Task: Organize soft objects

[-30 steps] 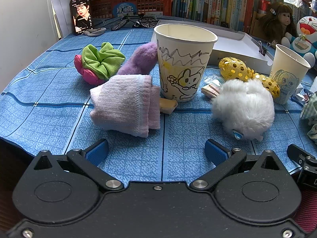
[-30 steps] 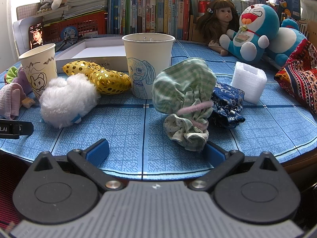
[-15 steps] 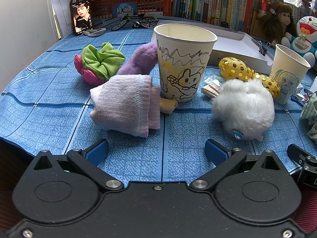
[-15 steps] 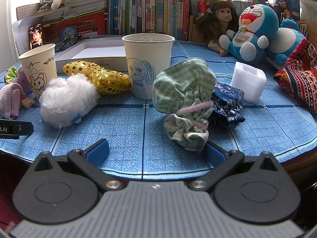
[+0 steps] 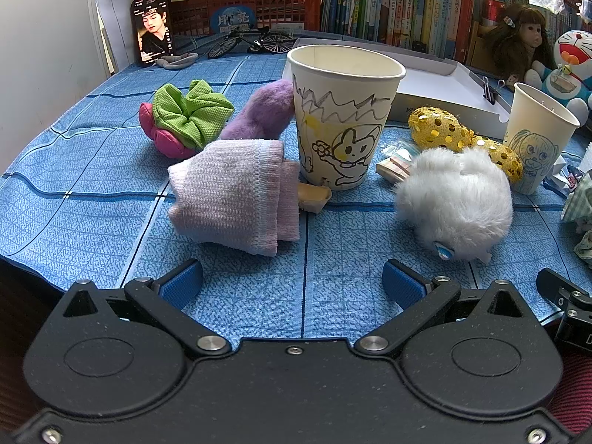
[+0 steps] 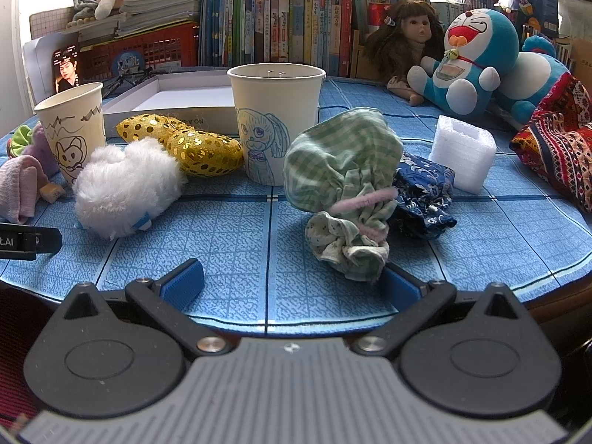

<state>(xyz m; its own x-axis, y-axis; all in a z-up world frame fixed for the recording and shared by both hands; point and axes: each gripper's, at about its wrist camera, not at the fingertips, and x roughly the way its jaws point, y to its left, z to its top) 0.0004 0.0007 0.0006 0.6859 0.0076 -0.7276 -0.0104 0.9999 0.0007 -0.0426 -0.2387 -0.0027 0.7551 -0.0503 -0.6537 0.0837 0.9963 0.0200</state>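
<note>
My left gripper [image 5: 292,286] is open and empty at the table's near edge. Ahead of it lie a folded pink sock [image 5: 233,192], a green scrunchie [image 5: 188,111] on a pink one, a purple plush piece [image 5: 262,111] and a white fluffy ball [image 5: 457,199]. A paper cup with a cat drawing [image 5: 342,114] stands behind the sock. My right gripper [image 6: 292,285] is open and empty. A green checked cloth bundle [image 6: 344,177] lies just ahead of its right finger, beside a dark blue cloth [image 6: 425,196]. A second cup [image 6: 275,118] stands behind.
Gold sequined pieces [image 6: 192,144] lie between the cups. A white foam block [image 6: 462,148] and a patterned red cloth [image 6: 558,148] are at the right. A white flat box [image 6: 162,96], a doll [image 6: 407,40], Doraemon plush [image 6: 477,55] and books line the back.
</note>
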